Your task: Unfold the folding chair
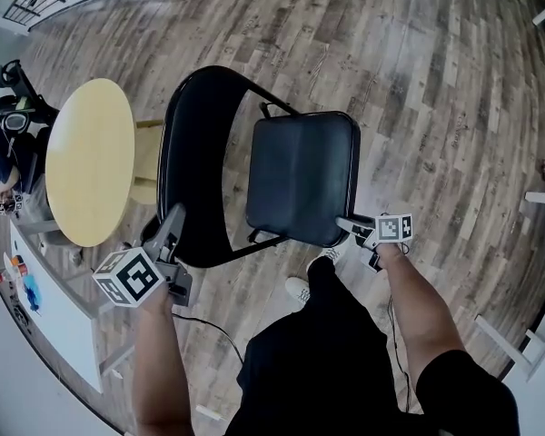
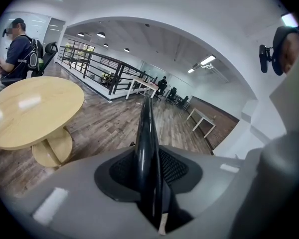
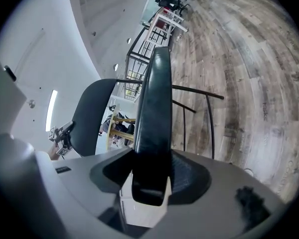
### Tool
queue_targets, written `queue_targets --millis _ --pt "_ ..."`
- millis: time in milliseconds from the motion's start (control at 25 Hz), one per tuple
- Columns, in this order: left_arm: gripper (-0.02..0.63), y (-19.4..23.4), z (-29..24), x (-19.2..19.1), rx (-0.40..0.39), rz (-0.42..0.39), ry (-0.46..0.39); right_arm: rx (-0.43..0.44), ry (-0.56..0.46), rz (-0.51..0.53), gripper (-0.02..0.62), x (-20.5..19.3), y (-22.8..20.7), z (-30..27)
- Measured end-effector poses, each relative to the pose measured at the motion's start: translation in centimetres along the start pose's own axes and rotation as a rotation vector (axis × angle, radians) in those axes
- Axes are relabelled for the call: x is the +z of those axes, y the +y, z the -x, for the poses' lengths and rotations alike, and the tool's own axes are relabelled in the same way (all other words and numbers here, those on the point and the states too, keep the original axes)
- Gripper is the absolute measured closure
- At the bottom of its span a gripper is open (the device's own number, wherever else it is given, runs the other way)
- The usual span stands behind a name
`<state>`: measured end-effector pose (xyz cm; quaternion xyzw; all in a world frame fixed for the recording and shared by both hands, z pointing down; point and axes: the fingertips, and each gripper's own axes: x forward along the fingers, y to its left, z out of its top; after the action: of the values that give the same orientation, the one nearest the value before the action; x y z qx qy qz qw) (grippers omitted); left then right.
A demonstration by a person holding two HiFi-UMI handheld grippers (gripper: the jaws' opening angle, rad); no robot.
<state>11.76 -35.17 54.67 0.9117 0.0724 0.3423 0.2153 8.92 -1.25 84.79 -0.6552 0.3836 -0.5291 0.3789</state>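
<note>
A grey-brown plank floor (image 1: 436, 80) spreads through an open office loft edged by a black railing (image 2: 97, 66). A round pale wooden table (image 1: 89, 157) stands just left of the black folding chair (image 1: 291, 189), which stands mid-floor before the person. Its backrest (image 1: 193, 166) is on the left with its long axis running away from the person, and the padded seat (image 3: 157, 108) swings out to the right. The left gripper (image 1: 175, 216) has its fingers clamped on the backrest rim. The right gripper (image 1: 347, 222) has its fingers clamped on the seat's near edge. Black-and-white square markers cover each gripper's cube (image 1: 127, 277).
</note>
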Motion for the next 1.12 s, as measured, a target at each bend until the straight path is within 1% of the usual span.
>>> queue_targets --millis 120,400,560,840,1000,1120 --pt "0.485 0.2 -0.3 -0.4 0.001 0.012 -0.006 0.011 0.005 -0.011 0.372 -0.2 -1.5 0.7" --pt "0.488 0.2 -1.4 -1.0 -0.039 0.032 -0.042 0.013 -0.054 -0.032 0.371 0.2 -4.7 1.4" --pt "0.488 0.5 -1.9 -1.7 -0.046 0.052 -0.049 -0.001 -0.068 -0.05 0.371 -0.1 -6.6 2.0" --pt "0.488 1.9 -2.9 -2.6 -0.033 0.073 -0.063 -0.026 -0.1 -0.093 0.37 0.1 -10.0 2.3" --pt "0.488 2.2 -3.6 -3.4 -0.091 0.11 -0.074 -0.031 -0.117 -0.102 0.37 0.0 -11.7 2.4" --pt "0.488 2.7 -3.8 -3.9 -0.111 0.126 -0.076 -0.043 -0.127 -0.107 0.366 -0.3 -12.7 2.5"
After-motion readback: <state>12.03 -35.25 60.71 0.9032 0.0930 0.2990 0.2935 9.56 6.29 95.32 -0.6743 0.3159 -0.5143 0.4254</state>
